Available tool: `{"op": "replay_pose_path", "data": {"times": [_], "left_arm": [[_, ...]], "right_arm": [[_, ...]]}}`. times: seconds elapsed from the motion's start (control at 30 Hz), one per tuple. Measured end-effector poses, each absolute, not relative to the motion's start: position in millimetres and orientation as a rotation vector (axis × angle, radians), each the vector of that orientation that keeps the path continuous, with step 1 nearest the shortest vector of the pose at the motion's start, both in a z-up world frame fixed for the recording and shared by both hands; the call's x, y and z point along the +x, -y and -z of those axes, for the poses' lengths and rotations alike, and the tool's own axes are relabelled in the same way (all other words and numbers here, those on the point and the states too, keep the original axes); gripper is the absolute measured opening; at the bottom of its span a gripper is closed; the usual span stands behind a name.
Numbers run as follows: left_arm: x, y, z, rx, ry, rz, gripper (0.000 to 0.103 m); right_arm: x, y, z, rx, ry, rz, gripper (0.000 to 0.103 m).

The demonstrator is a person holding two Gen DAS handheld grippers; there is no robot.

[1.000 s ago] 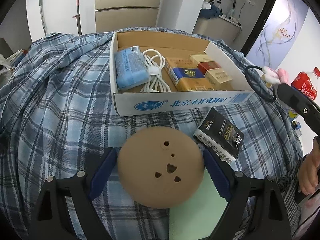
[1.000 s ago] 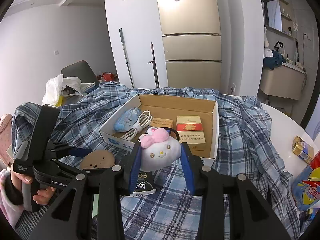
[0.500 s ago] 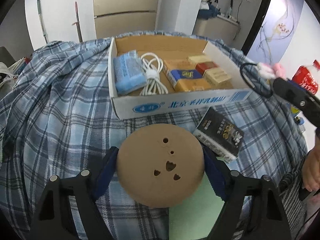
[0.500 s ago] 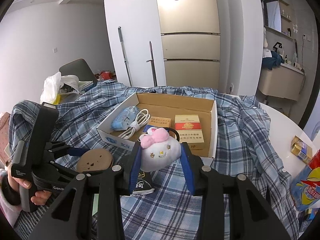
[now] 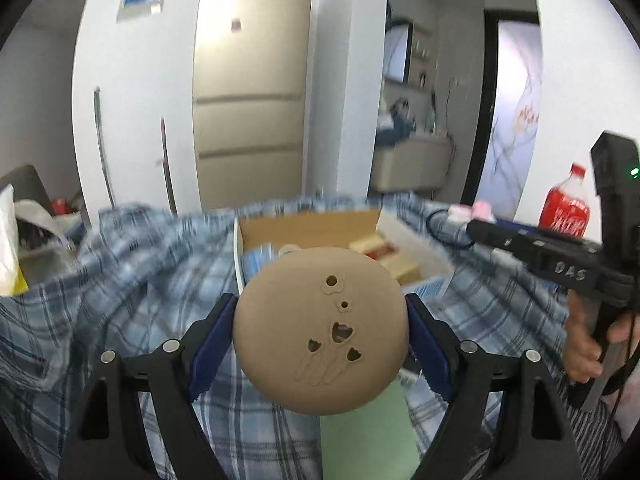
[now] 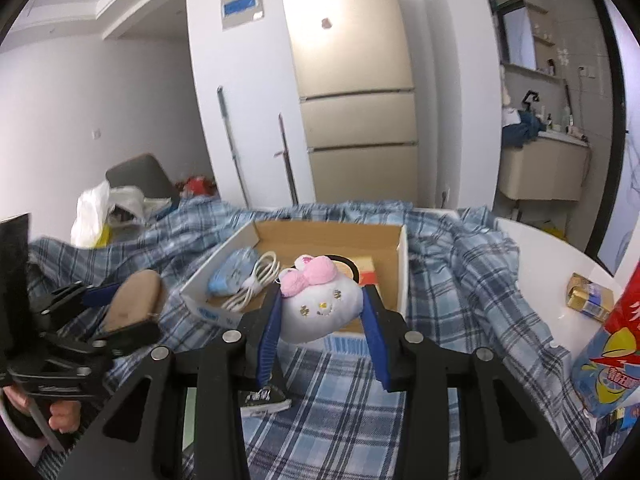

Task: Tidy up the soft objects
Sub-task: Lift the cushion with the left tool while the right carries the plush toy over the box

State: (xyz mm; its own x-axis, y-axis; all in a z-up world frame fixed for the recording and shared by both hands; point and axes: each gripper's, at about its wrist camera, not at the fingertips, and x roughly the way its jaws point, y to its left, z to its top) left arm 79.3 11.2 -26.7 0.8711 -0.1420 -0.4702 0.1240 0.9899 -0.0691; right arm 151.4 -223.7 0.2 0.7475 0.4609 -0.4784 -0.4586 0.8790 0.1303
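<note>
Both soft objects were held off the plaid cloth (image 6: 460, 264) that draped the tabletop, so the carrying step toward the cardboard box (image 6: 402, 264) was judged to be in hand. The left gripper (image 5: 320, 332) was seen with its fingers (image 5: 210, 344) pinching a round tan pad (image 5: 320, 332) by its edges, the pad raised in front of the box. The right gripper (image 6: 320, 312) had its fingers (image 6: 270, 328) pressed against a white plush toy with a pink bow (image 6: 318, 304), held just at the box's near wall. A blue packet (image 6: 234, 272), a white cable (image 6: 256, 276) and some cartons were already lying inside. Next, each item would probably need to be carried over the rim to a free spot before being released.
</note>
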Motion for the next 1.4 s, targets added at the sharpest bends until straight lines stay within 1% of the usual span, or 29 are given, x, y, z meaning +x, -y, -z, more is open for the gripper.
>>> {"op": "replay_pose_path", "data": {"times": [0.13,0.3,0.53,0.7,0.9,1.07,1.2,1.4], "left_arm": [[69,-11,16,-0.029,-0.417,0.129,0.084],[72,-15,16,-0.045,-0.431,0.112,0.084],[65,-9,16,-0.026,-0.403,0.107,0.084],[46,-3,6,0.007,-0.295,0.09,0.084],[36,6,-2,0.045,-0.241,0.077,0.084],[41,10,-24,-0.013,-0.293,0.053,0.084],[39,22,-53,0.053,-0.219,-0.005,0.084],[57,28,-109,-0.012,-0.121,0.004,0.084]], "right_arm": [[150,226,-3,0.011,-0.503,-0.5,0.038],[148,224,-4,0.002,-0.488,-0.505,0.038],[146,225,-4,0.003,-0.479,-0.504,0.038],[147,226,-5,0.004,-0.475,-0.499,0.038],[150,232,-6,0.04,-0.474,-0.482,0.038],[145,226,-23,0.006,-0.455,-0.444,0.038],[148,216,-42,-0.006,-0.466,-0.467,0.038],[160,213,-88,0.041,-0.425,-0.447,0.038]]}}
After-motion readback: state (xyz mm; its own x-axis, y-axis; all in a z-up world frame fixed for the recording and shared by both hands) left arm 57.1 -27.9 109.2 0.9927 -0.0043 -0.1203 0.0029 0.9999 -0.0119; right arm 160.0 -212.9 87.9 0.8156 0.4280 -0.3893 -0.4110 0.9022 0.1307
